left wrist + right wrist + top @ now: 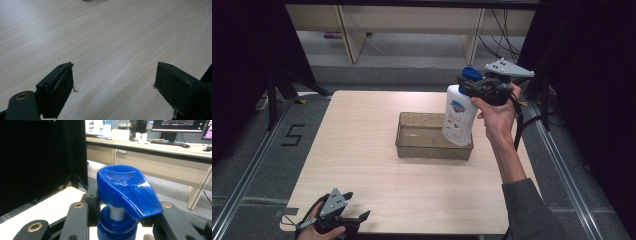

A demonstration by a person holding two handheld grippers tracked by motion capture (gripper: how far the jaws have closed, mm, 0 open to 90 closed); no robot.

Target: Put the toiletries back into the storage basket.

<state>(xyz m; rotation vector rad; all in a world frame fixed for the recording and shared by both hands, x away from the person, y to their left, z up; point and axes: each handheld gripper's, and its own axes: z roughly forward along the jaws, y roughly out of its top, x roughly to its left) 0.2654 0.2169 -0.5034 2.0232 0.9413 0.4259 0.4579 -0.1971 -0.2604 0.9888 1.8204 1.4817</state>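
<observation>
A white pump bottle [458, 117] with a blue pump head [125, 187] hangs slightly tilted over the right end of a clear rectangular tray [412, 150]. My right gripper [468, 84] is shut on the bottle's neck just under the pump head, its black jaws on either side in the right gripper view [117, 220]. Whether the bottle's base touches the tray I cannot tell. My left gripper [357, 206] rests near the table's front left corner; its jaws stand wide open over bare wood [113, 82], nothing between them.
The light wooden table [362, 150] has the tray near its middle right. Black stands and curtains flank both sides. A desk frame and cables stand beyond the far edge. A floor mark reading 5 [293, 135] lies left of the table.
</observation>
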